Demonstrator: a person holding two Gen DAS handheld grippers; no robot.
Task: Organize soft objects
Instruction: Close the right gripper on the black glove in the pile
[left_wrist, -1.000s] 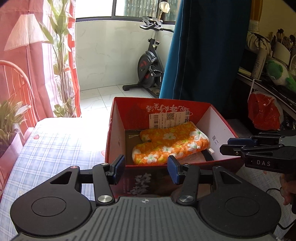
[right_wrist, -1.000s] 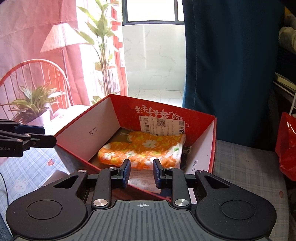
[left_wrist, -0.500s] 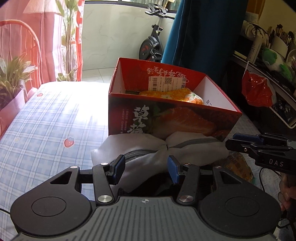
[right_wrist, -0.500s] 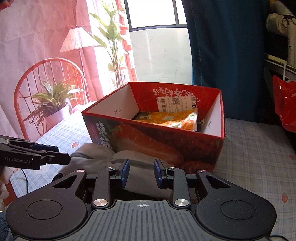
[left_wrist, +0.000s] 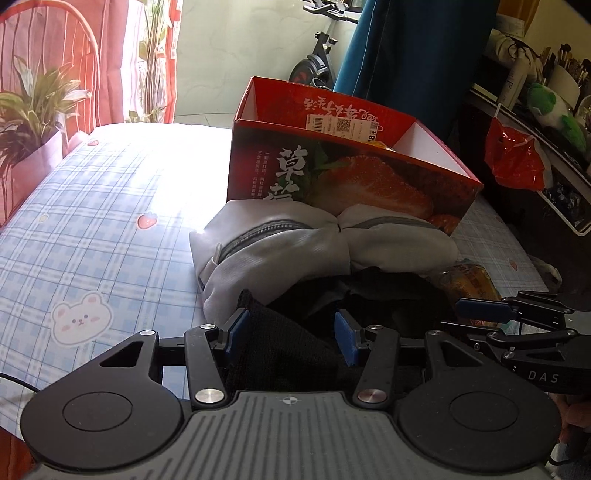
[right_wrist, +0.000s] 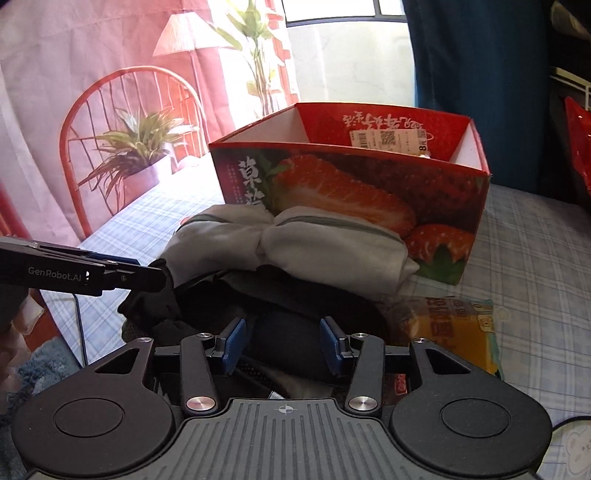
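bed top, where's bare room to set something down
Free: the sunlit blue checked sheet left of the red strawberry box and the grey zippered fabric bundle. Also the checked patch right of the box. Crowded: in front of the box, with the bundle, black clothes and yellow packet.

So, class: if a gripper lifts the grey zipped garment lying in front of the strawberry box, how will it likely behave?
The grey garment is bunched and creased, so it will probably sag and unfold. It looks light for its bulk. Its smooth fabric may slip from narrow pads.
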